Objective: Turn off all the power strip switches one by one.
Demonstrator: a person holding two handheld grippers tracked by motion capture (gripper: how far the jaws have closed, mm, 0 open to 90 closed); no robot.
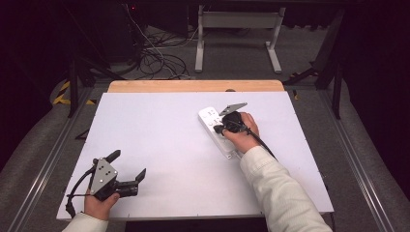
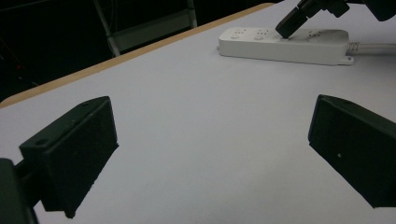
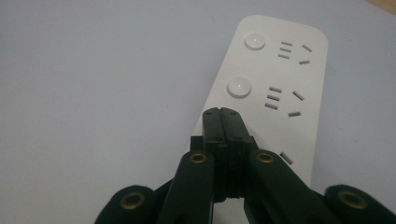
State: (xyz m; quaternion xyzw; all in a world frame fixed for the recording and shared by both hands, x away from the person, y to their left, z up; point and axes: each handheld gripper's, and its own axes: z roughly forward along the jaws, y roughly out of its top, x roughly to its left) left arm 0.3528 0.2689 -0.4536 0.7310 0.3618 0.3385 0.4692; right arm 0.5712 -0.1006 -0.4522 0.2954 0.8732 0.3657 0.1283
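A white power strip [image 1: 209,116] lies on the white table [image 1: 159,140], right of centre, angled toward the far left. My right gripper [image 1: 218,129] is shut, and its tips are pressed down onto the strip's top. In the right gripper view the closed tips [image 3: 223,112] sit just below the second of two round white buttons [image 3: 238,87] on the strip [image 3: 299,79]; what lies under them is hidden. My left gripper [image 1: 128,165] rests open near the front left corner, nothing between its jaws. The left gripper view shows the strip [image 2: 261,46] far off with the right gripper [image 2: 286,31] on it.
The strip's white cable [image 2: 373,46] runs off toward the person's right arm. A wooden strip [image 1: 193,86] edges the table's far side. Beyond it, cables [image 1: 154,58] lie on the floor beside a white frame's legs [image 1: 237,34].
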